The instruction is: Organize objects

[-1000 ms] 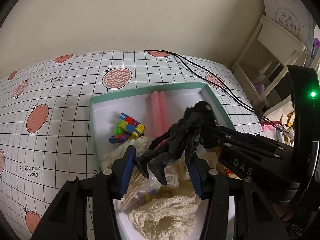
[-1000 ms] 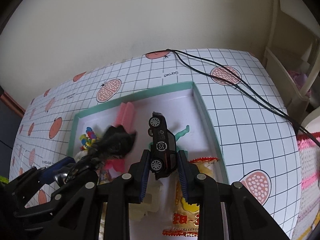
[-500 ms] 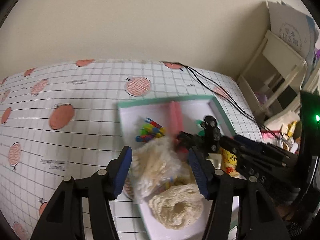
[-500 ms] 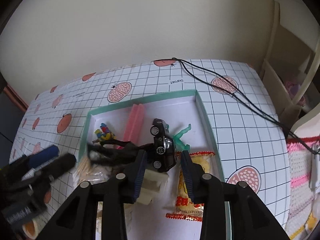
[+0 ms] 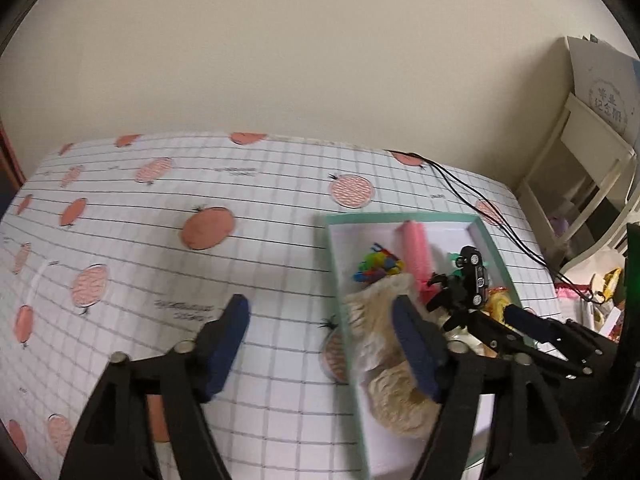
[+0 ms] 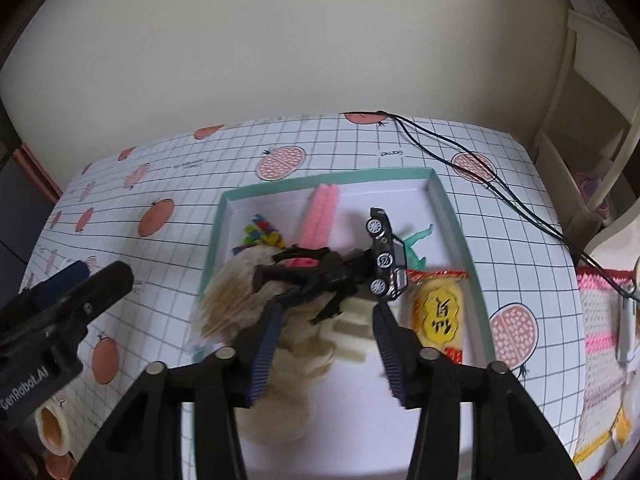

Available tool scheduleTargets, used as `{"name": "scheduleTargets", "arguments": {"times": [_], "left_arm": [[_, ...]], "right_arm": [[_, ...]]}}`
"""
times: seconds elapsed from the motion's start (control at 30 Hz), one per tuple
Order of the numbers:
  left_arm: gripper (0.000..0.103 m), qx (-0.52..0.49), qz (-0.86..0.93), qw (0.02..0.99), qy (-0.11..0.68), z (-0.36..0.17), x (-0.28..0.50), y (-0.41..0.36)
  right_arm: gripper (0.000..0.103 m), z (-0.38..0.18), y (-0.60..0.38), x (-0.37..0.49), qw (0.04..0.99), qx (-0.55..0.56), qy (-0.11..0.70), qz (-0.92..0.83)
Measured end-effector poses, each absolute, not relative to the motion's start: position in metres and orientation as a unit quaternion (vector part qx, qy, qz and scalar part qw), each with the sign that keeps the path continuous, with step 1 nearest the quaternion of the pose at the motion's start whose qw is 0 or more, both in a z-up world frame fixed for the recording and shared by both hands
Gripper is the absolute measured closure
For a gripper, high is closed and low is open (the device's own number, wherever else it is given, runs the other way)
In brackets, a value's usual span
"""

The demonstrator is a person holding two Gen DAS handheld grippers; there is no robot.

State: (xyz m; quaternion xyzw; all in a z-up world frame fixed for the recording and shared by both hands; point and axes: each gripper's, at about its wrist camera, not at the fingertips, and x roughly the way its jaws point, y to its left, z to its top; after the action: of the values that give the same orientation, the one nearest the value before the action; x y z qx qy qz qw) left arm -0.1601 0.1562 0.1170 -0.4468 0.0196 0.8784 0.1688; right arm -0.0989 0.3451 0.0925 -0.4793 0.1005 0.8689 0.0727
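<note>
Over the teal-rimmed box (image 6: 448, 216), right gripper (image 6: 326, 334) spread wide, gripping nothing. Just beyond its tips, black toy car (image 6: 384, 258) tipped on end, wheels showing, leaning against a black action figure (image 6: 308, 274) sprawled on top of the pile. Long axis of the car running away from the gripper, roughly in line with the fingers; figure stretched crosswise, off to the left of the car. Underneath: cream lace bundle (image 6: 236, 300), white block (image 6: 352, 320), yellow snack packet (image 6: 438, 314) by the right wall, pink strip (image 6: 320, 216) and small coloured pieces (image 6: 260, 232) toward the far end, pale green figure (image 6: 416, 240) behind the car.

Left gripper (image 5: 320, 344) likewise wide and empty, hanging over the pomegranate-print tablecloth (image 5: 160, 240) left of the box (image 5: 404, 218), one blue pad crossing the lace bundle (image 5: 380, 312). Car (image 5: 474, 276) and figure (image 5: 448, 292) well off to its right.

Clearly nearer to both toys: the right gripper (car dead ahead, slightly right of centre). Probable need for any next grasp there: short forward reach, jaws straddling the car's narrow sides. Risk of a topple, given the unstable perch.
</note>
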Motion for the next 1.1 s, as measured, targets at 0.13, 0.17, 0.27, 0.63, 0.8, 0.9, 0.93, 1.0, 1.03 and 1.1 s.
{"name": "scheduleTargets", "arguments": {"times": [0.13, 0.17, 0.27, 0.63, 0.8, 0.9, 0.93, 1.0, 1.03, 1.1], "left_arm": [[0.017, -0.436, 0.886, 0.158, 0.013, 0.121, -0.143, 0.134], [0.017, -0.432, 0.889, 0.153, 0.008, 0.122, -0.139, 0.127], [0.007, -0.427, 0.893, 0.145, -0.006, 0.125, -0.128, 0.108], [0.0, -0.395, 0.907, 0.141, -0.044, 0.137, -0.084, 0.065], [0.0, -0.378, 0.913, 0.144, -0.052, 0.141, -0.064, 0.054], [0.0, -0.364, 0.92, 0.14, -0.048, 0.144, -0.052, 0.048], [0.0, -0.361, 0.921, 0.135, -0.045, 0.143, -0.048, 0.045], [0.0, -0.364, 0.922, 0.126, -0.045, 0.14, -0.039, 0.04], [0.0, -0.367, 0.92, 0.124, -0.047, 0.138, -0.036, 0.038], [0.0, -0.374, 0.918, 0.122, -0.056, 0.132, -0.03, 0.031]], "right_arm": [[0.041, 0.099, 0.336, -0.088, 0.078, -0.48, 0.098, 0.868], [0.038, 0.1, 0.334, -0.085, 0.075, -0.478, 0.1, 0.869], [0.029, 0.107, 0.324, -0.074, 0.078, -0.471, 0.08, 0.875], [0.0, 0.129, 0.302, -0.026, 0.074, -0.432, 0.087, 0.895], [0.0, 0.133, 0.29, -0.007, 0.071, -0.42, 0.088, 0.901], [0.0, 0.133, 0.28, 0.006, 0.074, -0.415, 0.076, 0.904], [0.0, 0.132, 0.276, 0.01, 0.076, -0.415, 0.07, 0.904], [0.0, 0.129, 0.271, 0.018, 0.079, -0.415, 0.066, 0.904], [0.0, 0.127, 0.268, 0.021, 0.083, -0.416, 0.066, 0.903], [0.0, 0.121, 0.265, 0.027, 0.083, -0.419, 0.072, 0.901]]}}
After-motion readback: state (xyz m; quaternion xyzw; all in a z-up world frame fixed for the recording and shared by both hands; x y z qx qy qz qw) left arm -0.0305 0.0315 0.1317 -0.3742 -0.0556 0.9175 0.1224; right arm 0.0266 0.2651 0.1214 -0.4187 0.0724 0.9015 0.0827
